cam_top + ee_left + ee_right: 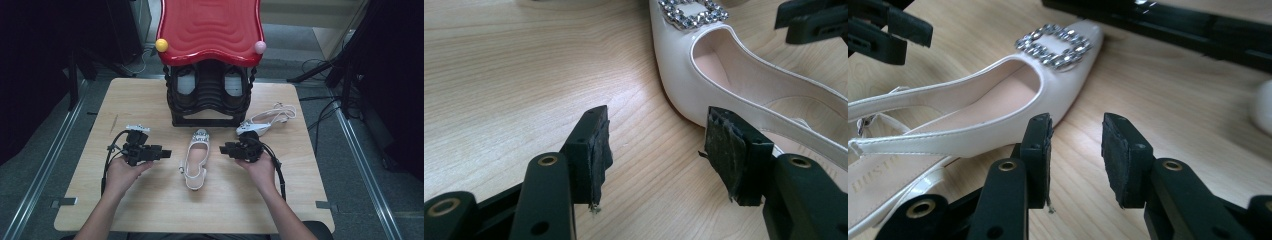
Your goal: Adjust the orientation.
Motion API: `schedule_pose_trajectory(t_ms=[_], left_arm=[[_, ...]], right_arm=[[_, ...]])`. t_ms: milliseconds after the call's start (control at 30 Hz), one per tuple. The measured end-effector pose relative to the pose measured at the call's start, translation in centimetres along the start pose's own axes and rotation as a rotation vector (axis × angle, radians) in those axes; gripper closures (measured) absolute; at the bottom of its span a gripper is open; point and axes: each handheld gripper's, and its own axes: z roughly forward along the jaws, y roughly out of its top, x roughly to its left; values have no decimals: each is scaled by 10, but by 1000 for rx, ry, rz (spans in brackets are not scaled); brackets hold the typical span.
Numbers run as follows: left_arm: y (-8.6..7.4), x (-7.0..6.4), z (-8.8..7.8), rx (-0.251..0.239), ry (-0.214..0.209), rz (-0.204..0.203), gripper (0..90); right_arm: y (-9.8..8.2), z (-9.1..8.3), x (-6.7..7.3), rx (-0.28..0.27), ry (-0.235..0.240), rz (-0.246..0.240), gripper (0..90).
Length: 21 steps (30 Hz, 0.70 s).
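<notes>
Fingers [1040, 145] parted, shoe [998, 105] heel (cut off)

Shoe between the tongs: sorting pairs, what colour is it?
White shoe with a sparkling silver buckle; clearest in the right gripper view.

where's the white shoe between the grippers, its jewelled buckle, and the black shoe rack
white shoe [195, 162], high view, insole at mid-length
jewelled buckle [1054, 45], right gripper view, stones on its near bar
black shoe rack [208, 120], high view, front base bar
</notes>
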Motion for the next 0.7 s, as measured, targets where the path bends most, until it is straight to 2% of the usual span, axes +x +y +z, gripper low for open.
schedule_pose_trajectory(t_ms=[467,700], left_arm=[[5,-4,8,2,-18,25,434],[7,-6,13,1,-30,32,435]], right_arm=[[-6,-39,-26,-55,-77,46,704],[-9,-52,-39,-67,-114,70,780]])
